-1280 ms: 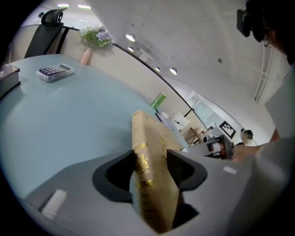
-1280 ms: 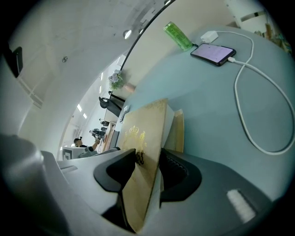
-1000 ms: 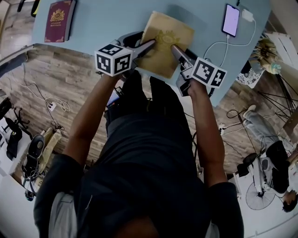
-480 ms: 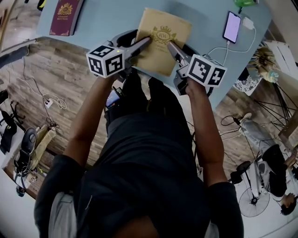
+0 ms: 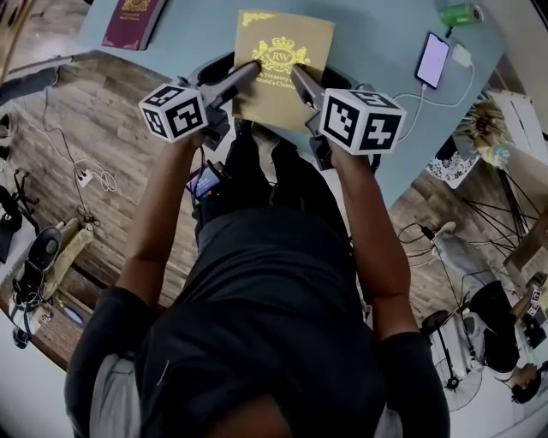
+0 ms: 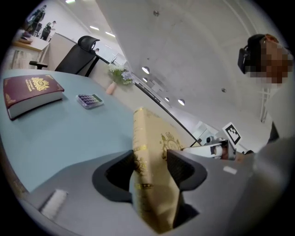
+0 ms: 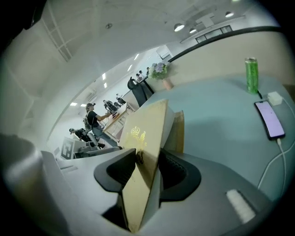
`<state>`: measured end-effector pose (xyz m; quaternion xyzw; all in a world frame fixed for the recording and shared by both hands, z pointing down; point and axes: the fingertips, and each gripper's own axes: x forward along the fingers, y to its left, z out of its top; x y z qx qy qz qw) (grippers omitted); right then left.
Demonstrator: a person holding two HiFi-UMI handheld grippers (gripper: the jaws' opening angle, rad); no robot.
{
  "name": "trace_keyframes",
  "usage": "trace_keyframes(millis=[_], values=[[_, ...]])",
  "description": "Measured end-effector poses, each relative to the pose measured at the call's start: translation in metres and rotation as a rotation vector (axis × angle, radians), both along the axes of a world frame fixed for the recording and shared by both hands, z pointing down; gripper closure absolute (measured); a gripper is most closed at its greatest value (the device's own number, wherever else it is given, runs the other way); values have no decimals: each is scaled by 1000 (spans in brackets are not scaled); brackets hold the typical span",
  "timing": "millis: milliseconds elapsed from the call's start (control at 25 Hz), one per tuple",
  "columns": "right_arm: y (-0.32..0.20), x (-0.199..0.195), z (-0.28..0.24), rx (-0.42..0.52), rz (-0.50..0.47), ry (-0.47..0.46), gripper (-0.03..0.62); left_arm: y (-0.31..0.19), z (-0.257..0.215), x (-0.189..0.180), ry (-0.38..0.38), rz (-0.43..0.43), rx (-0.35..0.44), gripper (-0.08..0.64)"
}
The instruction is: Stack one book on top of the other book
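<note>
Quick status from my end. Both grippers are on the same book right now. The left gripper (image 6: 152, 167) has its fingers clamped across the gold hardcover (image 5: 279, 96) on the spine side, and you can see the gilt bands sitting right between the pads. The right gripper (image 7: 146, 168) is pinched on the opposite long edge, fingers closed on the cover and page block near my end. So neither one is empty, and it's a two-handed carry.

The gold book is out in front of me over the near edge of the blue desk (image 5: 201, 38), crest side up, with its long axis pointing away from me. From the gripper views it looks tilted up and off the surface rather than lying flat, though I can't see the underside to be sure.

The one that matters next is the maroon book (image 5: 135, 17). It's lying flat near the far left of the desk, well apart from the gold one, up and to the left of my fingers. Its long axis runs roughly the same way as the gold book's, just a bit skewed. The left gripper is on the nearer side, so my guess is the left hand leads the swing over and the right follows. I'd need a small twist to line up the spines before setting it down.

The phone (image 5: 432, 60) and its cable sit off to the right, away from that path.
</note>
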<state>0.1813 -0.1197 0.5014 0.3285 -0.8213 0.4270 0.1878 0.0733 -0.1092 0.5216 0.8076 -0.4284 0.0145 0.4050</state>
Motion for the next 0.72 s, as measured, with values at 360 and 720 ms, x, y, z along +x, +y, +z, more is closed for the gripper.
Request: trace_keyframes(millis=[360,720], values=[[11,-61,-26,138,-154,87,436,21,-13,-57,61,-103,13,284],[25,-132,-44,258,-248,143,436,40,-21,-121,107,-178,49,284]])
